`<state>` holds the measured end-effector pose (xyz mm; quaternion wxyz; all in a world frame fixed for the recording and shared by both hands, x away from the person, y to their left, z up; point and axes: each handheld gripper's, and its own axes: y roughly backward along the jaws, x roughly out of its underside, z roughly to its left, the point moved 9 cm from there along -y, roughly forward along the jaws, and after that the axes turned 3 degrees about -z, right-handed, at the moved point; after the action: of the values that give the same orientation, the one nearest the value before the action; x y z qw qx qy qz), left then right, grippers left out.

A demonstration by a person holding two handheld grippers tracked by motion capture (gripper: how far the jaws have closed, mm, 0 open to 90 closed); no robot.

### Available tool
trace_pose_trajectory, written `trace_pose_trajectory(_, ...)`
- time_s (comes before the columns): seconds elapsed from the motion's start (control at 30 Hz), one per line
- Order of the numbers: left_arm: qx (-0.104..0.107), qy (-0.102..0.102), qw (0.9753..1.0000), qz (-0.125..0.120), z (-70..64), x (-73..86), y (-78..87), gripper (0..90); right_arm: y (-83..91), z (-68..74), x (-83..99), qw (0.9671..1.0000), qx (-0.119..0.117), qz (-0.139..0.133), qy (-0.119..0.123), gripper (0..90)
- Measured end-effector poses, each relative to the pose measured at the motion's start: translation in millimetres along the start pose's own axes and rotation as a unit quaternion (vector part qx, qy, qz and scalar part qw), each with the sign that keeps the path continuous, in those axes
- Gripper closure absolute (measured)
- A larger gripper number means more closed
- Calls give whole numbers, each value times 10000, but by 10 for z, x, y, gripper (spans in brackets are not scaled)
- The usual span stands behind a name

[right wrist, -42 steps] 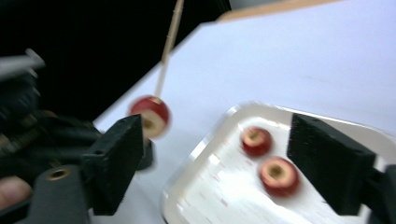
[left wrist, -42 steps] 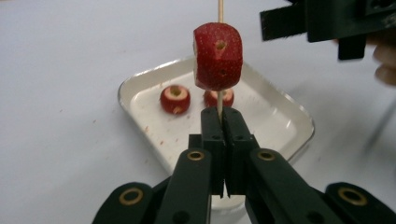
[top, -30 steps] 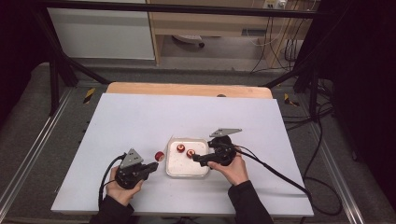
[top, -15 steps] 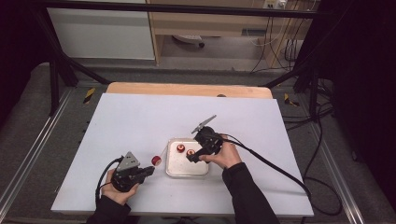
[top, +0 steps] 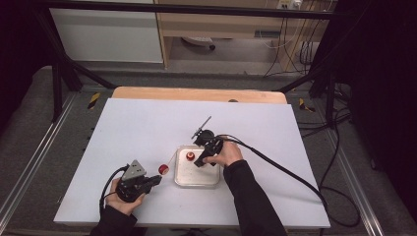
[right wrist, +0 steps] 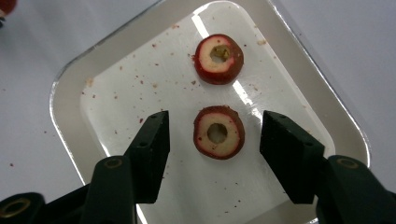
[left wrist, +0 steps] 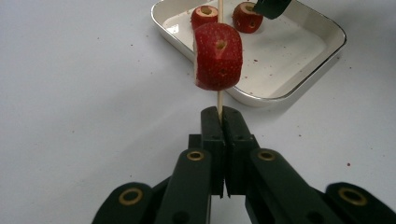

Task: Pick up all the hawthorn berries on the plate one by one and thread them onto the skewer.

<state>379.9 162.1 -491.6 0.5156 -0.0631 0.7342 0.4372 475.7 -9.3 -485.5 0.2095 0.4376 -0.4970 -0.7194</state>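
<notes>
In the high view the left gripper (top: pixel 156 180) sits at the lower left of the frame, held in the person's left hand (top: pixel 123 196), and the right gripper (top: pixel 196 161) is near the centre, above the white tray (top: pixel 196 179). In the left gripper view the jaws are pressed together on a thin wooden skewer (left wrist: pixel 219 100) that rises up the middle of the frame. One red cored fruit piece (left wrist: pixel 217 56) is threaded on it, above the jaw tips and not touching them. The tray (left wrist: pixel 299 81) lies at the upper right of that view, on the white table (left wrist: pixel 84 93).

In the right gripper view the jaws are spread wide, with a second fruit ring (right wrist: pixel 218 132) lying flat on the tray floor between them at mid-frame, touching neither jaw. A third fruit ring (right wrist: pixel 218 58) lies higher in the frame, apart from it, also in the tray (right wrist: pixel 70 93)
</notes>
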Motion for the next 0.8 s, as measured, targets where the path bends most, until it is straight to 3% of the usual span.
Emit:
trace_pose_trajectory(0.1,8,-13,10000,3,-5,0,-4,885,-40,-23,14,9999,4,132,29,473)
trace_pose_trajectory(0.47,2,-25,10000,4,-7,0,-8,885,-96,-52,15,9998,-35,192,18,582)
trace_pose_trajectory(0.8,-3,-38,10000,-4,-7,-3,-5,885,-99,-37,21,9997,-62,216,-38,613)
